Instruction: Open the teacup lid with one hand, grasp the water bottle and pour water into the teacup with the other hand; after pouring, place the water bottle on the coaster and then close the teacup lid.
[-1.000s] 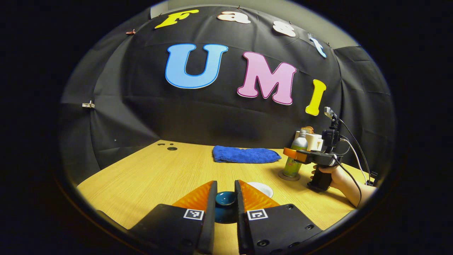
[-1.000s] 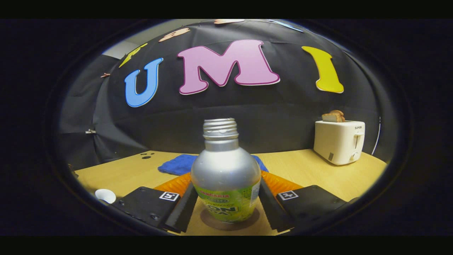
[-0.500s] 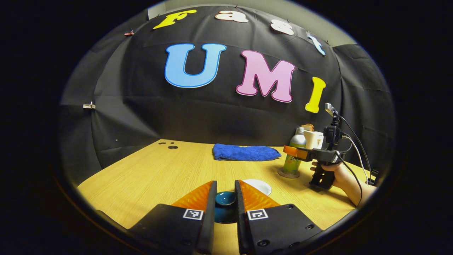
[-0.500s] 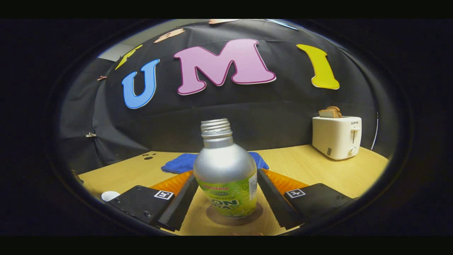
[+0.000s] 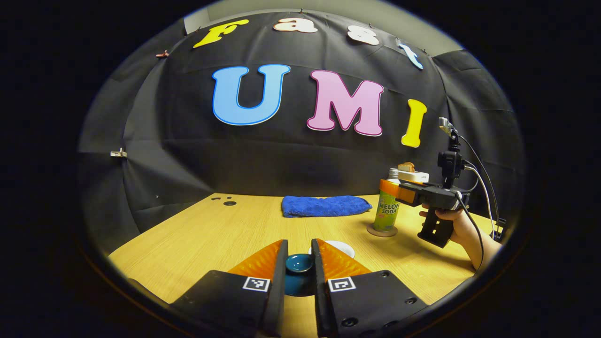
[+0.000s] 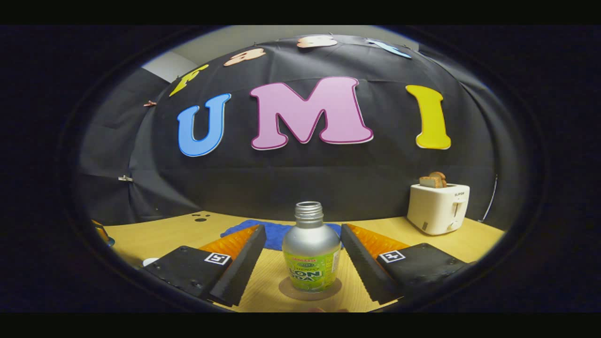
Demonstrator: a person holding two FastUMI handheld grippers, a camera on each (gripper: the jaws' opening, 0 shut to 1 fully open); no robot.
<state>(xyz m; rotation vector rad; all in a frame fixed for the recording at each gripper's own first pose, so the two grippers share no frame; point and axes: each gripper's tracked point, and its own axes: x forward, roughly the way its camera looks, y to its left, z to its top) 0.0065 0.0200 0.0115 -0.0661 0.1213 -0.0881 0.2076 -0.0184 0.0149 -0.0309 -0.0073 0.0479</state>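
Water bottle (image 6: 311,251): uncapped, silver, green label, upright on coaster (image 6: 310,290).

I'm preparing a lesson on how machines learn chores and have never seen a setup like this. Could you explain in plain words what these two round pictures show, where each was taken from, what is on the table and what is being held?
No robot arm is here: a person holds a two-finger gripper in each hand, and each carries a fisheye camera looking along its own fingers.

The left gripper view is taken from the left gripper. Its fingers are closed on the knob of a dark teal teacup lid. Farther off it shows the person's other hand holding the right gripper beside the water bottle.

The right gripper view is taken from the right gripper. Its fingers stand open on either side of the bottle, apart from it. The bottle, uncapped, stands upright on a round coaster.

Also on the wooden table: a blue cloth, a white saucer and a white toaster holding bread.
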